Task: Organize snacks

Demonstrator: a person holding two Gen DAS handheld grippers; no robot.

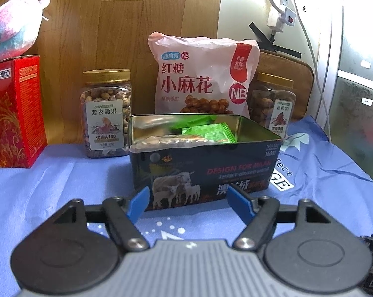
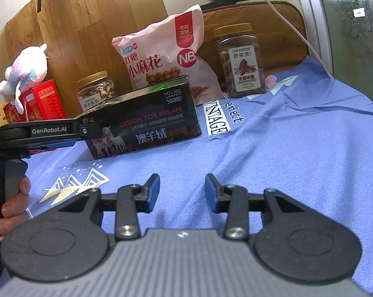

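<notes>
Tin [image 1: 206, 173] looks rigid and slick, best pinched at its 12 o'clock rim; both grippers, left [image 1: 187, 204] and right [image 2: 182, 190], gape empty.

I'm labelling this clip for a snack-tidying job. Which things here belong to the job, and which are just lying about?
Job: open tin with green packets, pink snack bag, two nut jars, red box.
Lying about: plush toy, power strip, brown cushion.
</notes>
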